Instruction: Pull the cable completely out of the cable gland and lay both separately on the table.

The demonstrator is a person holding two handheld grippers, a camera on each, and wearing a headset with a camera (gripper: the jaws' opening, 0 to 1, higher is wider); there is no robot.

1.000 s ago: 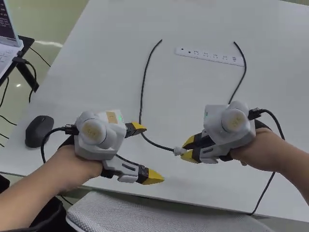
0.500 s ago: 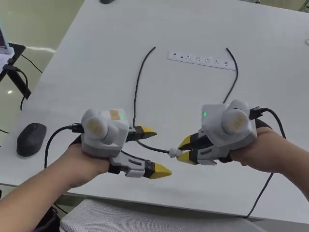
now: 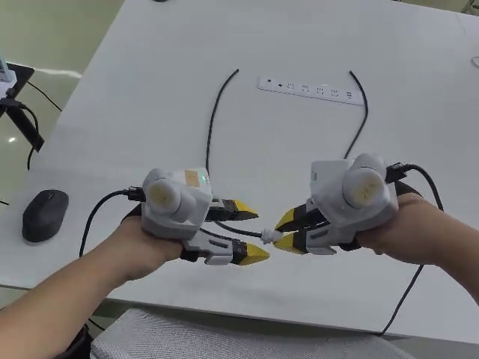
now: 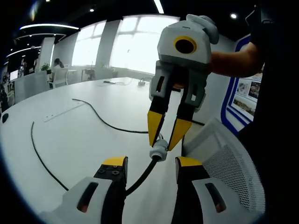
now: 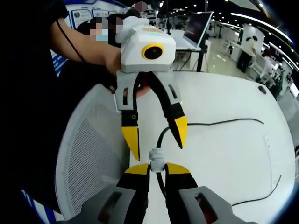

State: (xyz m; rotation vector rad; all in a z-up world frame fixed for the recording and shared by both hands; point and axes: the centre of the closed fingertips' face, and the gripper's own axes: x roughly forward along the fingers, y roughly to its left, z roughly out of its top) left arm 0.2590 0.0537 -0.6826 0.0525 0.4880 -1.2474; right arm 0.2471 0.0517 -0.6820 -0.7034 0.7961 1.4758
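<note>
Shifted rightward since the earlier frame, the left hand-held gripper [image 3: 258,233] straddles the cable [image 4: 142,176] with open, empty jaws just beside the cable gland [image 4: 159,150], clamped in the right hand-held gripper [image 3: 280,235] above the desk [image 3: 150,90]; next, presumably: close left, pull apart.

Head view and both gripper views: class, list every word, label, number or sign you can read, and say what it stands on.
No text can be read in any view.
Power strip: the marks by its sockets are too small to read.
Wall posters: blurred, unreadable.
Screen on a far desk: too small and blurred to read.
</note>
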